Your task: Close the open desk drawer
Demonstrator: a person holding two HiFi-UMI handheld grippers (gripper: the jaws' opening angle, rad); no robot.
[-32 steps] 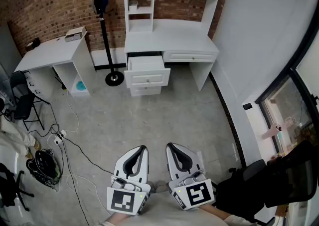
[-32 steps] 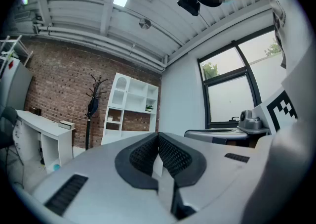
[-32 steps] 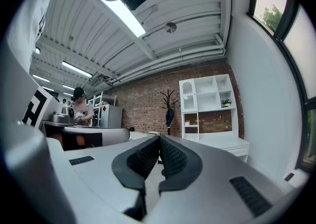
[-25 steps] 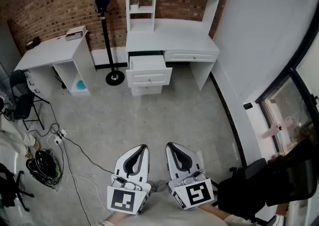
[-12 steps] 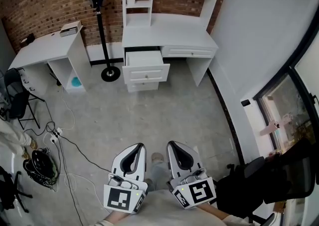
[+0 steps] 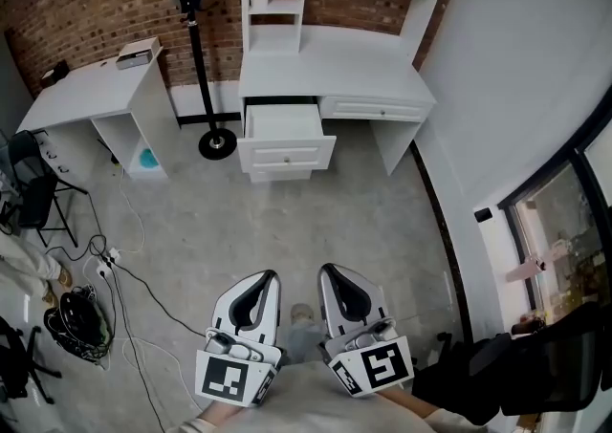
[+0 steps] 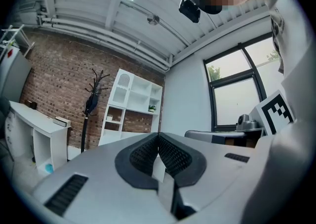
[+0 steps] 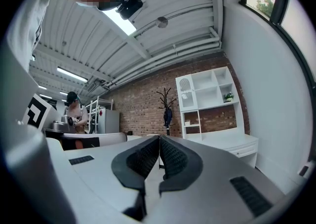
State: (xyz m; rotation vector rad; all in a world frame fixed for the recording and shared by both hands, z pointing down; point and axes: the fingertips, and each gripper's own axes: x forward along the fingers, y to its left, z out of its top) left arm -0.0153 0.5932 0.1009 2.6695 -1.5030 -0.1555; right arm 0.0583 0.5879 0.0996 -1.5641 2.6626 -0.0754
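Well ahead of both tongs, across the floor (image 6: 316,221), the drawer (image 6: 285,138) stands pulled out from the left side of the white bench (image 6: 335,73), its inside showing plain white. The left tongs (image 6: 269,280) and right tongs (image 6: 326,274) sit side by side near the bottom edge, each clenched tip to tip, empty. A lower drawer (image 6: 279,173) is half hidden beneath the open one.

White hand-held grippers (image 6: 271,280), black ribbed pads (image 7: 143,155)
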